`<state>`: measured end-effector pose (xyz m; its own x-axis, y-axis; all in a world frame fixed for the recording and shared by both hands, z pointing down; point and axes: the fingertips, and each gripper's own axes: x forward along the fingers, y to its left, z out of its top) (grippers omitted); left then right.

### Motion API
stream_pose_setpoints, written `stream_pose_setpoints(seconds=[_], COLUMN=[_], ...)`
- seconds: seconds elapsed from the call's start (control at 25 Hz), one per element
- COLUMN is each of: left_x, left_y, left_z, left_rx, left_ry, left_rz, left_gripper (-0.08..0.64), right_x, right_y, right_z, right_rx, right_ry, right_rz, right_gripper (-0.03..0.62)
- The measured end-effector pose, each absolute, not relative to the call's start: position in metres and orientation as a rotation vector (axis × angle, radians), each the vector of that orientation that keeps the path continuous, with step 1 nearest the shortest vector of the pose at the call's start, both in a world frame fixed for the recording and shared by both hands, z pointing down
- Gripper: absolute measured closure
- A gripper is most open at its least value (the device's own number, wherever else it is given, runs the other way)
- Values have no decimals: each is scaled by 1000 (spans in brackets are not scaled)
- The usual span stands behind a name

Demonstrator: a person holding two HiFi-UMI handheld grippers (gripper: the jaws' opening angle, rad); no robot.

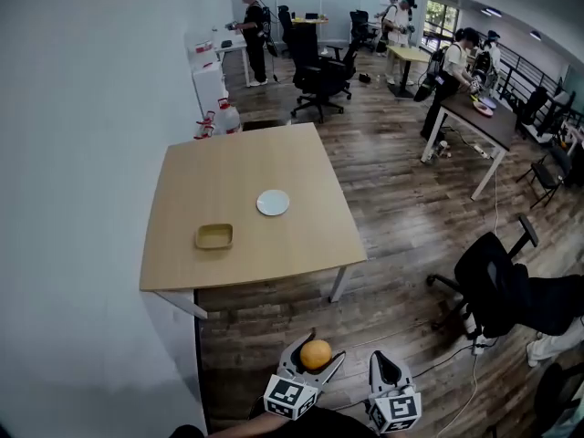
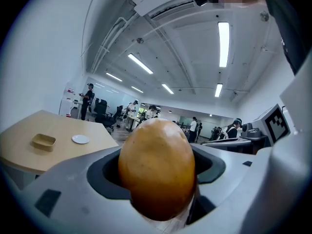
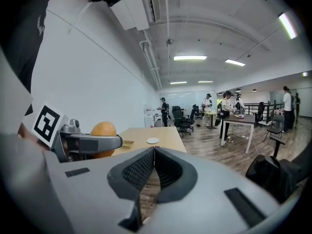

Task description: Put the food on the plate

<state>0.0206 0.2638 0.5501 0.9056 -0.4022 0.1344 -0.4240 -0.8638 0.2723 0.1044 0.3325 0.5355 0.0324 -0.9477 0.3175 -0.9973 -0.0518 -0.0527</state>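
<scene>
My left gripper [image 1: 314, 358] is shut on an orange round piece of food [image 1: 316, 353], which fills the middle of the left gripper view as the food [image 2: 157, 167]. It hangs over the wood floor, well short of the wooden table [image 1: 237, 181]. A small white plate [image 1: 273, 203] lies near the table's middle, also the plate [image 2: 80, 139]. My right gripper [image 1: 386, 369] is shut with nothing in it, its jaw tips touching. The right gripper view shows the left gripper holding the food [image 3: 103, 133] at the left, and the plate [image 3: 153, 141] far off.
A shallow tan tray [image 1: 213, 236] sits on the table left of the plate. A white wall runs along the left. A black office chair [image 1: 497, 286] stands to the right, near a cable on the floor. Several people work at desks farther back.
</scene>
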Motion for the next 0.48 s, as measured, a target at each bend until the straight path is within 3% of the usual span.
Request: stream_pose_setpoints(seconds=[0.48], left_x=[37], left_y=[110], left_z=[540], left_rx=[2727], left_ry=[-655], left_rz=[108], left_gripper=[230], right_x=[126], right_y=[171], right_z=[516], right_rx=[2041], right_ry=[-2055], right_rz=[337], right_gripper=[532])
